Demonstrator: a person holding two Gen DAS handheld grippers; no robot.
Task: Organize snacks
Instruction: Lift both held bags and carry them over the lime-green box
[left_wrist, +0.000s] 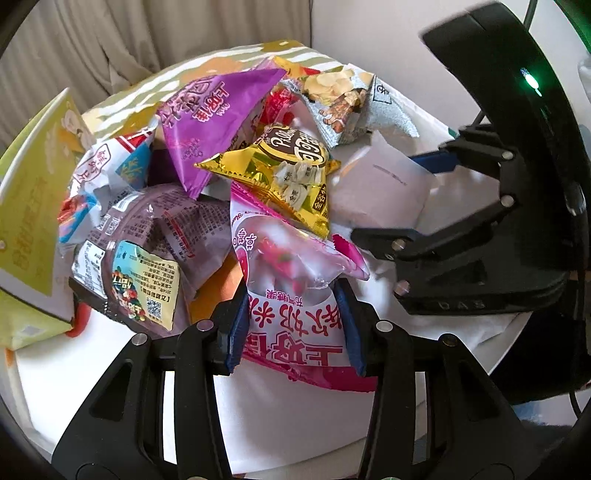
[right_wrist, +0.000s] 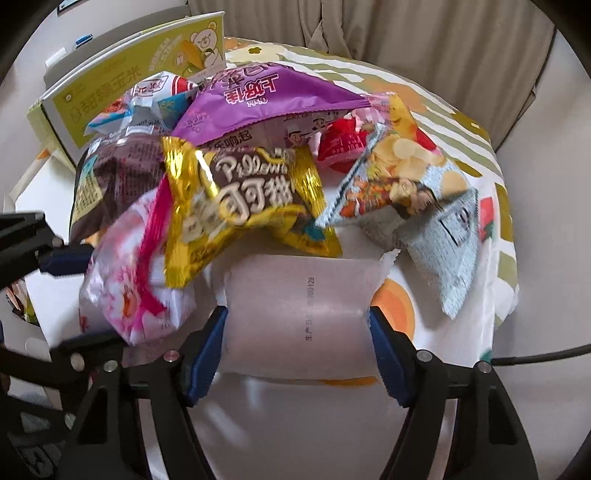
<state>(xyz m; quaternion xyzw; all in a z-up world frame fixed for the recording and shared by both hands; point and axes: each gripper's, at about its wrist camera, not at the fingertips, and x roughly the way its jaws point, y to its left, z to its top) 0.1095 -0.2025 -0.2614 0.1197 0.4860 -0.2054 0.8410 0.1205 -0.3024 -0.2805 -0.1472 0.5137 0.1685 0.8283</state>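
A pile of snack bags lies on a round table with a patterned cloth (right_wrist: 476, 155). My left gripper (left_wrist: 295, 325) is shut on a pink and white candy bag (left_wrist: 295, 280), which also shows in the right wrist view (right_wrist: 129, 280). My right gripper (right_wrist: 299, 332) has its blue pads against both sides of a plain white packet (right_wrist: 299, 310); it shows at the right in the left wrist view (left_wrist: 424, 199), with the packet (left_wrist: 380, 184) there too. A gold cocoa bag (right_wrist: 240, 199), a purple bag (right_wrist: 258, 99) and a grey-blue chips bag (right_wrist: 406, 199) lie behind.
A yellow-green carton (right_wrist: 122, 85) stands at the pile's far left. A dark purple bag (left_wrist: 147, 251) and a white and blue bag (left_wrist: 107, 173) lie at the left. Curtains (right_wrist: 406, 33) hang behind the table. A black cable (right_wrist: 535, 354) runs at the right.
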